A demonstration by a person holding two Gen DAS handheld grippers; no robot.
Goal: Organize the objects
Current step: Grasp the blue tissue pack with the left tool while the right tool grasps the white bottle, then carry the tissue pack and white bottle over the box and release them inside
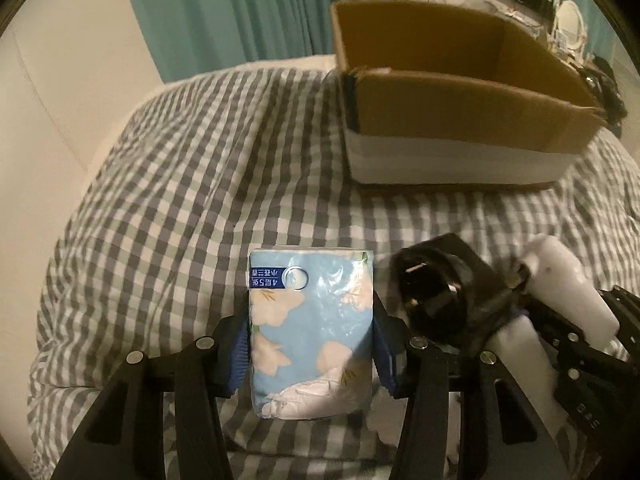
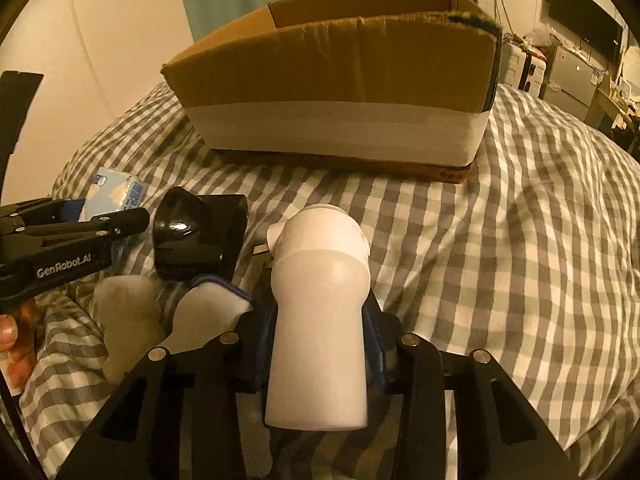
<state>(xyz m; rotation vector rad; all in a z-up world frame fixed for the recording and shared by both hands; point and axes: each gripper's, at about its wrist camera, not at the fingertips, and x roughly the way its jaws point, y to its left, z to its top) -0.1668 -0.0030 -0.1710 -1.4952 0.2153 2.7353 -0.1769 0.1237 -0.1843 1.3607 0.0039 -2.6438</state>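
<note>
My left gripper is shut on a blue flowered tissue pack and holds it over the checked bedspread. My right gripper is shut on a white plastic bottle, which also shows in the left wrist view. An open cardboard box with a white taped band stands on the bed ahead of both grippers; in the right wrist view it is straight ahead. The left gripper with the tissue pack shows at the left of the right wrist view.
A black object lies on the bed between the grippers, also in the left wrist view. White socks lie beside it. A cream wall and teal curtain are behind the bed. Furniture and a screen stand at the right.
</note>
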